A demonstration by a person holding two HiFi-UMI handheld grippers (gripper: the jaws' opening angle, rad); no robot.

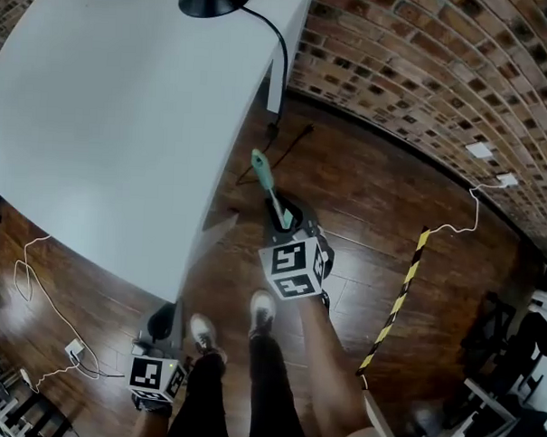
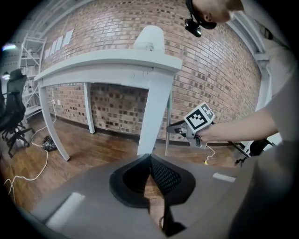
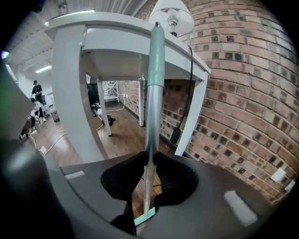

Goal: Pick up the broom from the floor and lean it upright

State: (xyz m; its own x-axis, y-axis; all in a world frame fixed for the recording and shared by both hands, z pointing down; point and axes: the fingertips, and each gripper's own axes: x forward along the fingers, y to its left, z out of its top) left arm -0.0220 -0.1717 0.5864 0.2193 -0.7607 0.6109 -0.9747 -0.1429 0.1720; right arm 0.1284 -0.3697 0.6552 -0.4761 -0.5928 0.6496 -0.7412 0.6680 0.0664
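Underfoot, dark wood floor [image 1: 364, 217], brick wall [image 1: 425, 75], white table [image 1: 125, 98]; right claw [image 3: 148, 158] tight on broom [image 3: 154, 84], left claw [image 2: 149, 158] together.

Broom [image 3: 152, 107]: smooth, satin metal shaft, its upper end sleeved in matt teal plastic. Right tongs [image 3: 148, 161] and left tongs [image 2: 149, 163]: matt black plastic, with ribbed or dimpled inner pads. Tabletop [image 1: 107, 97]: smooth, matt, pale finish. Floor [image 1: 365, 199] beside the tabletop: dark wood planks with a glossy sheen. Wall [image 1: 425, 66] behind the tabletop: rough, matt red brick with paler mortar.
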